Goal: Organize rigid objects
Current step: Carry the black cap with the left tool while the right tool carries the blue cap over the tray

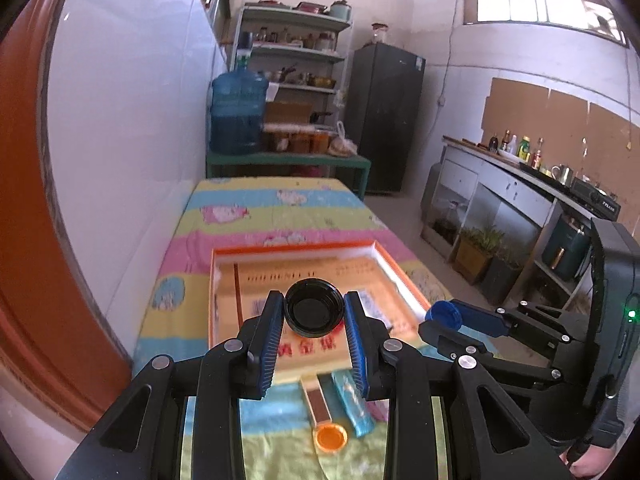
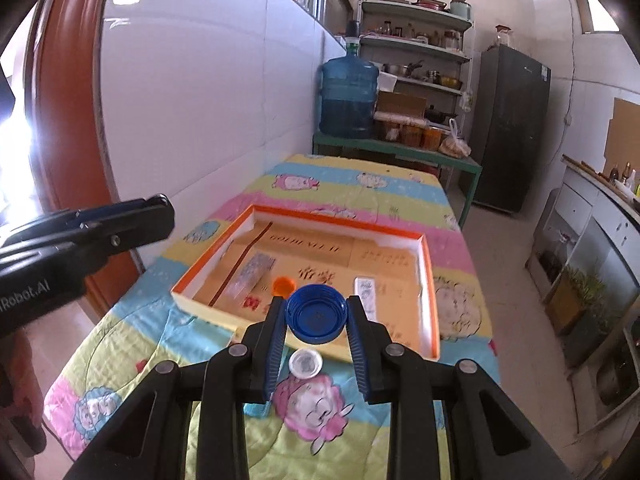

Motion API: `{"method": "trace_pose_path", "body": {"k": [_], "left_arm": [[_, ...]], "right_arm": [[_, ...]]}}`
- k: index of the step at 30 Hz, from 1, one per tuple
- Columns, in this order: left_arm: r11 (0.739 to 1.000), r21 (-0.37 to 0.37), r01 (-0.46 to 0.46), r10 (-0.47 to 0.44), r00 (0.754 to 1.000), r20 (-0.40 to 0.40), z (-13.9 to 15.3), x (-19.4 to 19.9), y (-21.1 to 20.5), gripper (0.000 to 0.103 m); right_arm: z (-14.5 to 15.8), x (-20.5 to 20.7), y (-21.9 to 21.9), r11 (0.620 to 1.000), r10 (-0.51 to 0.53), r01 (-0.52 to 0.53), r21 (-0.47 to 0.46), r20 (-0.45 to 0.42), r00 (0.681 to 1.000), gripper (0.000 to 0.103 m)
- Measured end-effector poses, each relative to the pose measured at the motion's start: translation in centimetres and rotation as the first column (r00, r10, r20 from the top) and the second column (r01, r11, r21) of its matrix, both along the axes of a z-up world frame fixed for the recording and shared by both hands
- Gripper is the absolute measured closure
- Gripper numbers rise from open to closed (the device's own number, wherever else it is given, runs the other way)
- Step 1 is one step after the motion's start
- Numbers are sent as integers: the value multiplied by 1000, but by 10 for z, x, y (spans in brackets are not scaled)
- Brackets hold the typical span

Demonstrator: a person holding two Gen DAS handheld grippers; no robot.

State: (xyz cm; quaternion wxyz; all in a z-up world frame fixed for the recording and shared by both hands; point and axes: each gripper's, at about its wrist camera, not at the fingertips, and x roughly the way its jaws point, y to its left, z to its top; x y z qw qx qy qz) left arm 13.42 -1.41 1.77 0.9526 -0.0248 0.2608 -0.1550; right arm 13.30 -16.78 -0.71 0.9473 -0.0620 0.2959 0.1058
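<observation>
four bottle caps (image 2: 316, 312), one orange tray (image 2: 430, 280), two wrapped packets (image 2: 366, 292)

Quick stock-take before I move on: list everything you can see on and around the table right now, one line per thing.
black cap: 1, black, held in left gripper, above the box
blue cap: 1, blue, held in right gripper, above the box's near edge
orange cap: 1, orange, inside the box
orange lid: 1, orange, on the cloth in front of the box
white cap: 1, white, on the cloth in front of the box
box: 1, orange rim, tan printed floor, open, on the cloth
wrapped packets: 2 in box, clear and white
blue packet: 1, on the cloth
cloth: 1, striped cartoon print, covers the table
water jug: 1, blue, on the green bench
left gripper: black, blue pads
right gripper: black, blue pads
</observation>
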Motion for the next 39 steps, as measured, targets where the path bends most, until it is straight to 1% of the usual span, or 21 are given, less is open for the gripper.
{"method": "trace_pose_path", "body": {"k": [7, 10, 13, 18, 20, 25, 32, 39], "left_arm": [[1000, 5, 11, -11, 1000, 22, 19, 22, -10, 72], [1000, -5, 18, -18, 1000, 12, 21, 37, -14, 72], [999, -19, 28, -28, 1000, -8, 18, 51, -16, 72], [999, -33, 30, -32, 998, -57, 1, 80, -21, 72], [999, -34, 27, -30, 997, -78, -10, 89, -23, 72], [999, -32, 16, -19, 994, -111, -32, 111, -27, 72], [1000, -17, -12, 9, 987, -160, -57, 146, -31, 72], [998, -12, -53, 49, 972, -230, -88, 184, -37, 72]], "right_arm": [[13, 19, -18, 1000, -28, 28, 2, 18, 999, 73], [18, 28, -25, 999, -42, 42, 0, 25, 999, 73], [19, 37, -32, 999, -50, 49, 14, 23, 999, 73], [13, 56, -38, 997, -69, 69, 37, 5, 998, 73], [8, 65, -41, 996, -81, 81, 42, -5, 997, 73], [-8, 87, -51, 993, -106, 108, 53, -40, 994, 73], [-19, 122, -58, 991, -121, 125, 51, -69, 990, 73], [-36, 154, -59, 989, -129, 137, 63, -110, 985, 73]]}}
